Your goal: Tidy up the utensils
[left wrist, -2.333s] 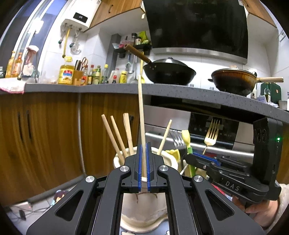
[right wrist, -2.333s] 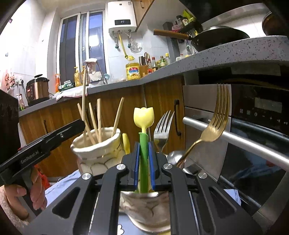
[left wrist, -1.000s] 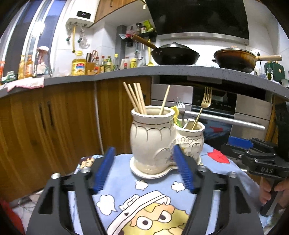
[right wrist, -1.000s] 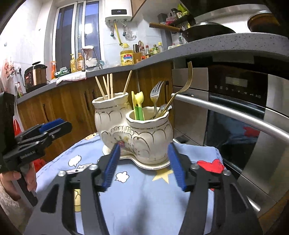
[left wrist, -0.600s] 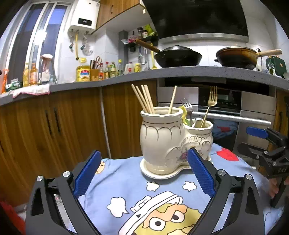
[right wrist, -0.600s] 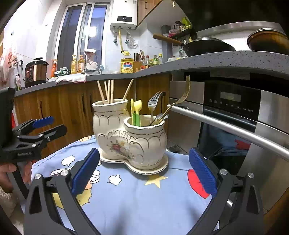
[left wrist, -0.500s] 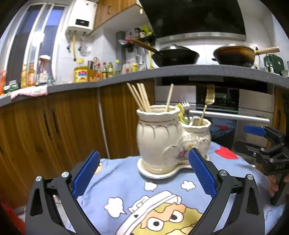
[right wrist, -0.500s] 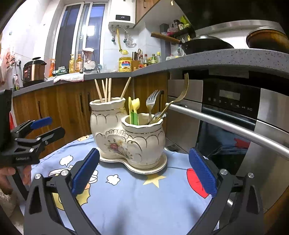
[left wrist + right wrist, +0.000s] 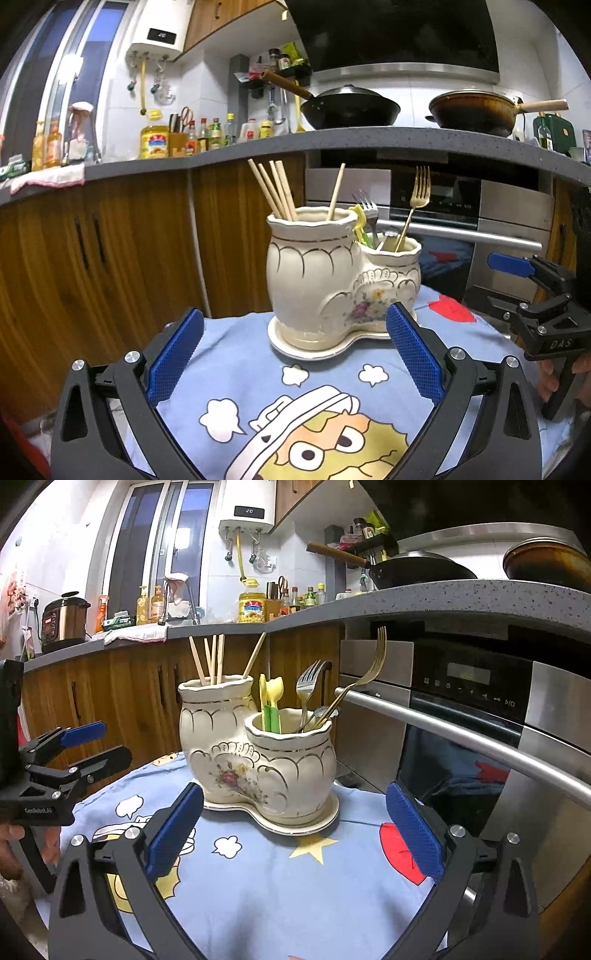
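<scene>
A cream ceramic double holder (image 9: 325,280) (image 9: 258,760) stands on its saucer on a blue cartoon cloth. Its taller pot holds several wooden chopsticks (image 9: 275,190) (image 9: 212,659). The lower pot holds yellow-green utensils (image 9: 271,705), a silver fork (image 9: 308,686) and a gold fork (image 9: 419,192) (image 9: 369,664). My left gripper (image 9: 295,358) (image 9: 88,744) is open and empty, back from the holder. My right gripper (image 9: 295,838) (image 9: 517,277) is open too, nothing between its blue pads.
The blue cloth (image 9: 332,406) covers a small table. Behind it run wooden cabinets (image 9: 110,251) and an oven (image 9: 480,709) with a steel handle bar. The grey counter (image 9: 406,138) above carries woks and bottles. A hand (image 9: 14,849) holds the left gripper.
Earlier my left gripper was shut on a chopstick and my right on the green utensil at the pots. Both let go, drew back and opened wide; over the last half second nothing moved.
</scene>
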`<state>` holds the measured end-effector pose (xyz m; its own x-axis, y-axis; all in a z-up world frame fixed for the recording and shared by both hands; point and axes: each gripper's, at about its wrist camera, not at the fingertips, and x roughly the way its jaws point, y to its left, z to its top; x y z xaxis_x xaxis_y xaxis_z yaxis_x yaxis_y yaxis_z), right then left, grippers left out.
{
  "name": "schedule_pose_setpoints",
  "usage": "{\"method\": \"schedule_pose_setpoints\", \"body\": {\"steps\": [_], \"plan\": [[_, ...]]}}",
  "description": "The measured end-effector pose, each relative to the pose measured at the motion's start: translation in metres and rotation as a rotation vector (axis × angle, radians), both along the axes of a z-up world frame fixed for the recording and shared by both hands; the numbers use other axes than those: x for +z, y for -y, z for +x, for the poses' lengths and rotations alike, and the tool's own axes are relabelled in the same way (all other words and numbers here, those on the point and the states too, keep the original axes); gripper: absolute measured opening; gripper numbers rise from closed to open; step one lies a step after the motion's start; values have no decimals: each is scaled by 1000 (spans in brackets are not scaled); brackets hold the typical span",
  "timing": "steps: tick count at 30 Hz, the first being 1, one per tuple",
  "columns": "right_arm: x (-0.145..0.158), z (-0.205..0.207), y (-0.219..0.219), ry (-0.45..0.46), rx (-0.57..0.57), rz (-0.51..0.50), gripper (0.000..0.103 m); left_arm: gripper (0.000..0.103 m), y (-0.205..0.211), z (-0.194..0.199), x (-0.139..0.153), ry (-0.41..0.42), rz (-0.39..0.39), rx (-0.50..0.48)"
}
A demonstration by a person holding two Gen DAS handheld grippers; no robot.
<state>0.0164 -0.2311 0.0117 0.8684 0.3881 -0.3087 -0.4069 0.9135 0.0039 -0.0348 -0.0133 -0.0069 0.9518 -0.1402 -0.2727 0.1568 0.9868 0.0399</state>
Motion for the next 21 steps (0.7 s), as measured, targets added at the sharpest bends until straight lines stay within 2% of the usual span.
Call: {"method": "schedule_pose_setpoints", "body": {"steps": [21], "plan": [[-1, 1, 0, -3, -1, -1, 98, 98, -1, 3, -1, -11, -12, 1]]}}
